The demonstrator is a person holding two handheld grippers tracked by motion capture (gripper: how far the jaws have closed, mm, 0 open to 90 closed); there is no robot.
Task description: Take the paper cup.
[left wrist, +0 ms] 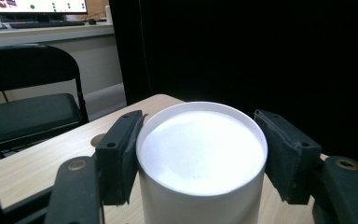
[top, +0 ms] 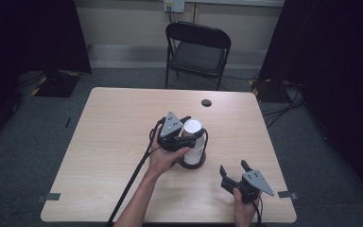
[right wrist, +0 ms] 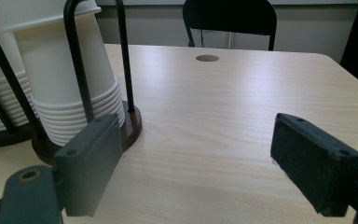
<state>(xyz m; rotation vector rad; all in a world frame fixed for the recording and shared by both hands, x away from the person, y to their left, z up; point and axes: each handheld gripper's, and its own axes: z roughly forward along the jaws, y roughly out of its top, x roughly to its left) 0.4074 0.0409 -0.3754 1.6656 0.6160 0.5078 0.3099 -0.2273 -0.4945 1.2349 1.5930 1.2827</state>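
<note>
The left gripper [top: 185,134] has its jaws clenched on the top paper cup [left wrist: 201,154] of the stack in the rack [right wrist: 86,135]; the right gripper [top: 234,170] hovers over the counter [top: 108,142], jaws released.

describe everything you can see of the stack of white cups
The stack of white cups stands upside down, nested, inside a black wire holder on a round dark base. They look like matte paper, with rolled rims layered at the bottom. It sits near the table's middle. The left gripper clamps the top cup's sides with both pads.
</note>
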